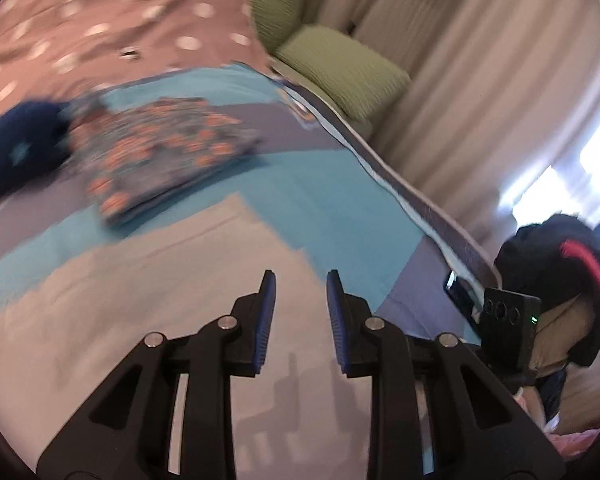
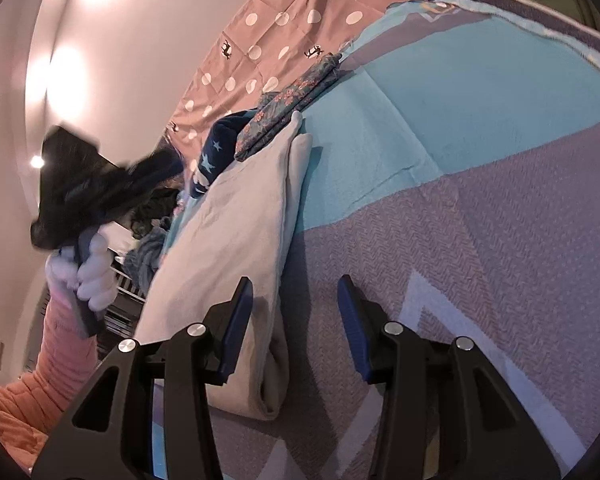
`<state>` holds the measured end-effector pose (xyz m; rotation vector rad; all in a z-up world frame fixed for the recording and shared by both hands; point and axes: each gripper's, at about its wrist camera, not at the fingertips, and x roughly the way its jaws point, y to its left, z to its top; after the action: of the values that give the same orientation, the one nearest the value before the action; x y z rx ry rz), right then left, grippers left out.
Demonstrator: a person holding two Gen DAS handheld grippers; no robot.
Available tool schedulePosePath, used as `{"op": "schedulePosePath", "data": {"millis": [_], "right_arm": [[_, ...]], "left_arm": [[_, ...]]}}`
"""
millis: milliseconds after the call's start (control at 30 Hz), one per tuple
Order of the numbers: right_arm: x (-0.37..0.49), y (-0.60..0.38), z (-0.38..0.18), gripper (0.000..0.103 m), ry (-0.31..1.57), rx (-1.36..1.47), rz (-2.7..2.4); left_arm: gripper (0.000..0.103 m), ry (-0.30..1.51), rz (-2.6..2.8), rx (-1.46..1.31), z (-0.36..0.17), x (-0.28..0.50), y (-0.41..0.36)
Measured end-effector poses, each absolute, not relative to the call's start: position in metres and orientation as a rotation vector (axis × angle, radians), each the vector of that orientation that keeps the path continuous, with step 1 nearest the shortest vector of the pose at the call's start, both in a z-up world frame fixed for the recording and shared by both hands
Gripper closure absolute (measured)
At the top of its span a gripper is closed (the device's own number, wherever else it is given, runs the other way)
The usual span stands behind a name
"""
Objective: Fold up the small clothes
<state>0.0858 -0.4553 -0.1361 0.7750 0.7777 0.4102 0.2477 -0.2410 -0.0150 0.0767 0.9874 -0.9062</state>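
A bed covered by a blue, turquoise and lilac patterned blanket (image 2: pixel 480 184) carries the clothes. The thing being folded is a pale beige garment of soft cloth (image 2: pixel 228 248), already doubled lengthwise into a long strip. In the right wrist view it runs from the bottom centre of the frame up to the upper middle, so its long axis lies almost along the line the right hand-held gripper (image 2: pixel 296 284) points. That gripper hovers over the strip's near end, its left finger above the cloth and its right finger above bare blanket; the jaws stand moderately apart with nothing between them. In the left wrist view the left hand-held gripper (image 1: pixel 301 278) hangs over the same beige garment (image 1: pixel 148 304), which fills the lower left of that blurred frame; its jaws are narrowly parted and grip nothing. Beyond the far tip of the strip lie a folded floral grey and orange garment (image 2: pixel 288 104) and a navy cloth with pale stars (image 2: pixel 216 144), against a pink quilt with white dots (image 2: pixel 284 32). The right hand seems nearer the strip's near end, so it is probably better placed to lift that end towards the far tip.
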Motion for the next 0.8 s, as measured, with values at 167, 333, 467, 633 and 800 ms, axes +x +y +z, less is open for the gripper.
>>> {"op": "schedulePosePath", "data": {"millis": [167,333,467,633,800], "right_arm": [[0.084,-0.470,-0.143,0.058,0.744,0.867,0.495],[0.084,-0.471,-0.143,0.058,0.737,0.885,0.511],[0.084,-0.473,-0.143,0.056,0.728,0.903,0.536],[0.083,-0.477,-0.144,0.056,0.714,0.931,0.552],[0.091,-0.473,-0.142,0.056,0.740,0.917,0.537]], "left_arm": [[0.062,1.040,-0.882,0.317,-0.039,0.256,-0.320],[0.064,1.085,-0.858,0.455,-0.057,0.260,-0.352],[0.074,1.140,-0.814,0.643,-0.074,0.259,-0.370],[0.098,1.153,-0.779,0.741,-0.080,0.259,-0.355],[0.099,1.132,-0.819,0.640,-0.071,0.252,-0.316]]}}
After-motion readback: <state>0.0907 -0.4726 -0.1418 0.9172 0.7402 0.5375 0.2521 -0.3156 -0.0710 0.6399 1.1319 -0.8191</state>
